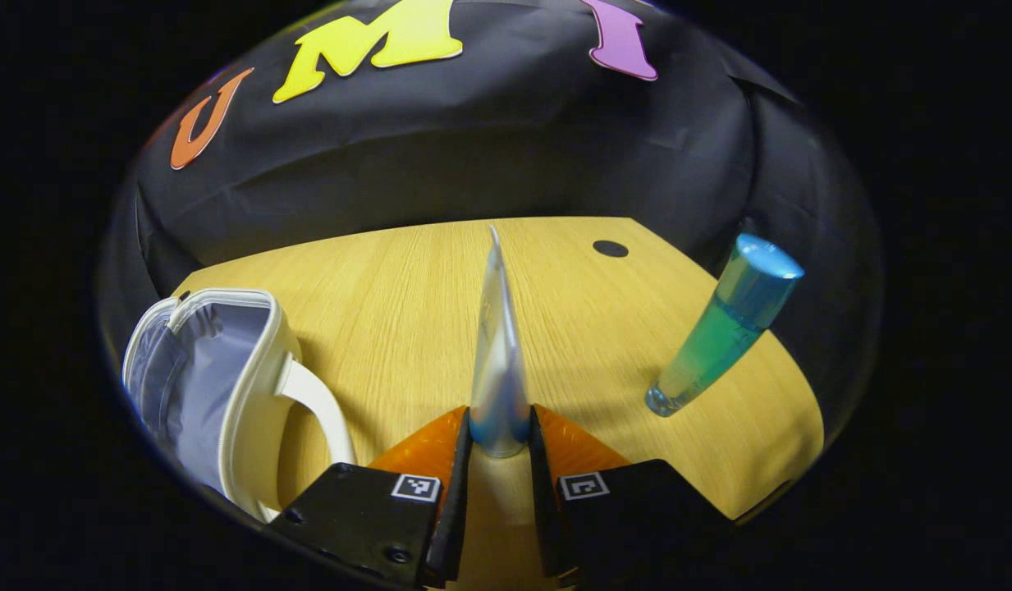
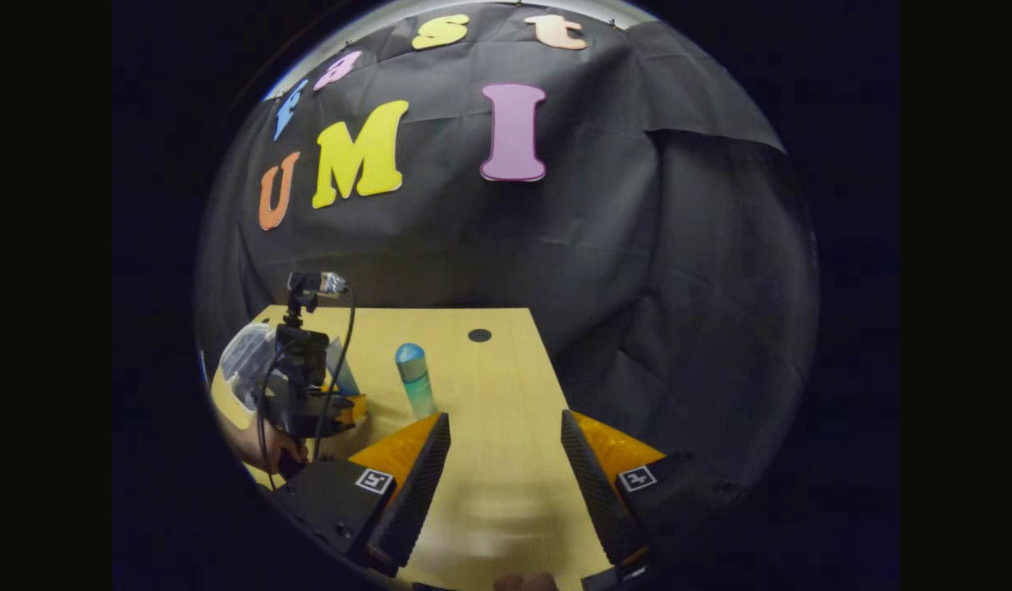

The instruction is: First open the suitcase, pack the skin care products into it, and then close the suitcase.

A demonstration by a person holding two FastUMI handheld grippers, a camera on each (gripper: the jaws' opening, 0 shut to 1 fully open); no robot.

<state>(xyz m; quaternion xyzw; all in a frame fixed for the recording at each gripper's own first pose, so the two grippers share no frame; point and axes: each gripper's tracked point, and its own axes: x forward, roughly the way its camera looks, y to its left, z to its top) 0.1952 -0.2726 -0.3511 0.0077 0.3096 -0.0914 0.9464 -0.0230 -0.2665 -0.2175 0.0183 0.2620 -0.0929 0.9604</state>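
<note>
The left hand-held gripper (image 1: 500, 431) is closed on the capped end of a tube (image 1: 497, 353), both fingers pressing its sides, so the flat crimped tail points away toward 12 o'clock over the bench (image 1: 571, 328); gripping the thick end probably gives a firmer hold and lets the thin tail go in first. The case (image 1: 218, 386), a small white one with a handle, sits at 9 o'clock in the left gripper view with its lid already up and its pale lining showing, so the tube looks to be on its way there. A blue-green bottle (image 1: 723, 328) stands upright on the bench at 3 o'clock, well apart from the tube and not yet packed. In the right gripper view the right hand-held gripper (image 2: 506, 451) is wide open and holds nothing, hovering over bare bench, likely waiting for the bottle (image 2: 414, 379), which stands at about 11 o'clock of its fingers. The left gripper (image 2: 341, 406) shows there at 9 o'clock with its camera mast and cables. Nothing lies between the tube and the case; the raised handle is the one thing that might catch.
</note>
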